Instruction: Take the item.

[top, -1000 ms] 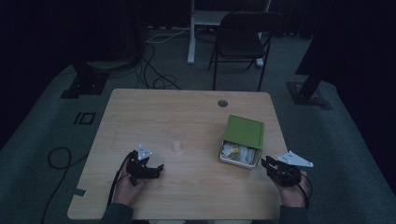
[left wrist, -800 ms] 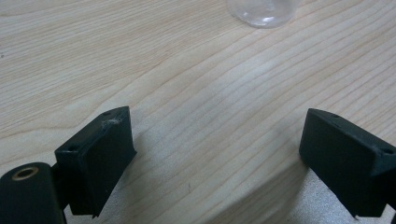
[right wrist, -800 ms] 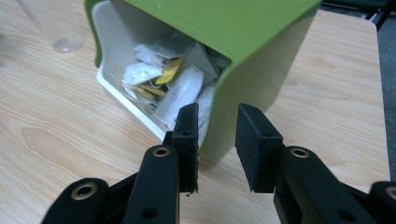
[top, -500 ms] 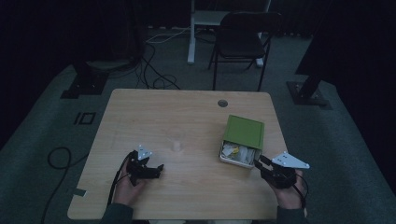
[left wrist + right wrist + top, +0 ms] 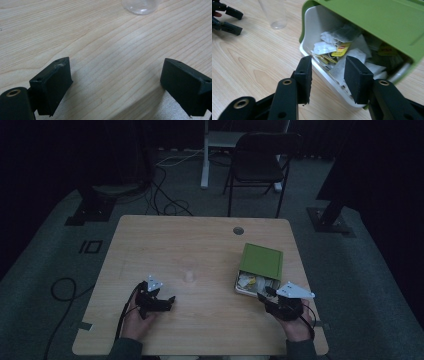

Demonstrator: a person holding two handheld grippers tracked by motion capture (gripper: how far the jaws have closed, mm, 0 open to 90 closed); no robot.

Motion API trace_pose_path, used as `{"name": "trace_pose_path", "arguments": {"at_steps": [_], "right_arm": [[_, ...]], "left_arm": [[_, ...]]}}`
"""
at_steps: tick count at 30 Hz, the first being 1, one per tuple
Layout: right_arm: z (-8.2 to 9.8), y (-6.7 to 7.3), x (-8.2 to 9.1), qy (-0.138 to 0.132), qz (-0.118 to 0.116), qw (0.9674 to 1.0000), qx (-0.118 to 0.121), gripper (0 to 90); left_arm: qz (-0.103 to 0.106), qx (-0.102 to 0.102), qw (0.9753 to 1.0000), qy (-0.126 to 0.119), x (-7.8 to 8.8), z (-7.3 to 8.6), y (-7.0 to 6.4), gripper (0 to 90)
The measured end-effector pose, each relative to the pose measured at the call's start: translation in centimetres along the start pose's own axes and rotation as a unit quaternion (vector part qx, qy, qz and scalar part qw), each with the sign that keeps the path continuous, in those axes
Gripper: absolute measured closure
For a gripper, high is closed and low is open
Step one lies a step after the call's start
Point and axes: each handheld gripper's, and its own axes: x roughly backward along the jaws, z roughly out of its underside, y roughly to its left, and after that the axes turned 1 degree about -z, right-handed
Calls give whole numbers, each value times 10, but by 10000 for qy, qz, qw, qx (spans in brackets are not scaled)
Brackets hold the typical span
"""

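Right gripper (image 5: 327, 75) jaws just opening, apart over rim of white box with green lid (image 5: 317, 22), tea bags (image 5: 342, 50) inside. Left gripper (image 5: 115, 80) apart above bare grained wooden table (image 5: 100, 37), near clear plastic cup (image 5: 141, 6).

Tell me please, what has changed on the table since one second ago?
The right tongs moved left toward the open box of tea bags; their jaws have just been opening, nothing gripped. The left tongs, clear cup and box stayed put.
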Motion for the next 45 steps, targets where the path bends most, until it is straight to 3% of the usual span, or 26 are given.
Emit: {"name": "trace_pose_path", "arguments": {"at_steps": [10,19,32,45], "right_arm": [[1,4,-17,47,-79,10000,32,482],[4,5,-33,130,-110,9998,92,468],[10,6,-49,391,-153,9990,176,498],[10,8,-47,390,-202,9988,214,545]], "left_arm": [[-1,0,10000,1,0,0,0,107],[-1,-3,10000,3,0,0,0,107],[-1,-4,10000,3,0,0,0,107],[-1,-1,10000,0,0,0,0,108]]}}
